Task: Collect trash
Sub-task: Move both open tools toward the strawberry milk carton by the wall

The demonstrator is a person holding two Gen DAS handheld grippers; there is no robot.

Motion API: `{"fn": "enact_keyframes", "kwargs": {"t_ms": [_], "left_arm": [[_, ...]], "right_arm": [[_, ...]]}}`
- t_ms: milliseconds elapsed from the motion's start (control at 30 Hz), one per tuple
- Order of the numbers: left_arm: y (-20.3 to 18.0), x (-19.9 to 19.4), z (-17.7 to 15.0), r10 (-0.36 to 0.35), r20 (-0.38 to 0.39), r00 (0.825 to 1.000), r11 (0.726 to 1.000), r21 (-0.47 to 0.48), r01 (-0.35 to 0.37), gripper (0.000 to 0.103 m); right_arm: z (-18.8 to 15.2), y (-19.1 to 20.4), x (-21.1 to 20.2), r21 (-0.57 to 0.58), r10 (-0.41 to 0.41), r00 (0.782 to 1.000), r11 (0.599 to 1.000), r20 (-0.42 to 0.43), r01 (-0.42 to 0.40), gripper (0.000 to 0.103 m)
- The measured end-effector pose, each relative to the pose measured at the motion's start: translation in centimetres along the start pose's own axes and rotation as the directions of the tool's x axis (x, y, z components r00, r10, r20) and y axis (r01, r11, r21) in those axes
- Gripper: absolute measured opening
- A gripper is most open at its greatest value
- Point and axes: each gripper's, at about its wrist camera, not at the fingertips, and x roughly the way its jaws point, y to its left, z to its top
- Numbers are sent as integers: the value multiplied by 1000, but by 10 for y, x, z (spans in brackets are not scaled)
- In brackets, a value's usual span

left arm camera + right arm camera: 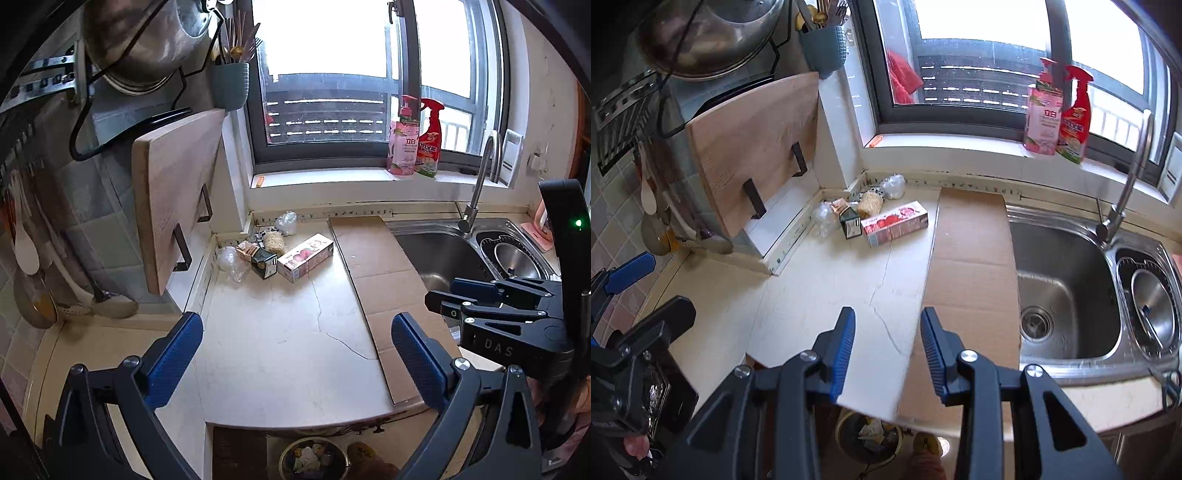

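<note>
Trash (273, 251) lies heaped in the bench's (280, 332) far corner: a pink carton (304, 256), a dark box (265, 263), crumpled plastic. Left tool (295, 360) is spread wide and empty, right tool (886, 350) half-spread, empty too, both well short. Best take the carton first, across its narrow sides. Bin (314, 459) below is cut off; the wrappers are hard to tell apart

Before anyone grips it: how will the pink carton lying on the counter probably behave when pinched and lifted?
The pink carton lies flat on a long face, so it shouldn't roll. Being thin card, it may dent under the pads. Whether it is empty, hence light, cannot be told.
</note>
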Motion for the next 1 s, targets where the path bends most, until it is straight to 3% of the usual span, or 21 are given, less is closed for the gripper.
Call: {"fn": "enact_keyframes", "kwargs": {"t_ms": [233,433,700,1000], "left_arm": [[-7,87,53,8,-79,997,999,45,-5,101],[-18,175,73,-21,-188,982,995,94,40,101],[-43,258,77,-45,-287,957,975,196,105,101],[-50,316,81,-43,-361,931,956,256,144,101]], "right_arm": [[54,-30,60,-30,15,999,999,-35,-16,37],[83,-59,120,-15,17,995,1000,-93,-18,37],[94,-89,185,19,32,984,999,-173,-29,37],[97,-108,229,68,53,973,997,-226,-38,37]]}}
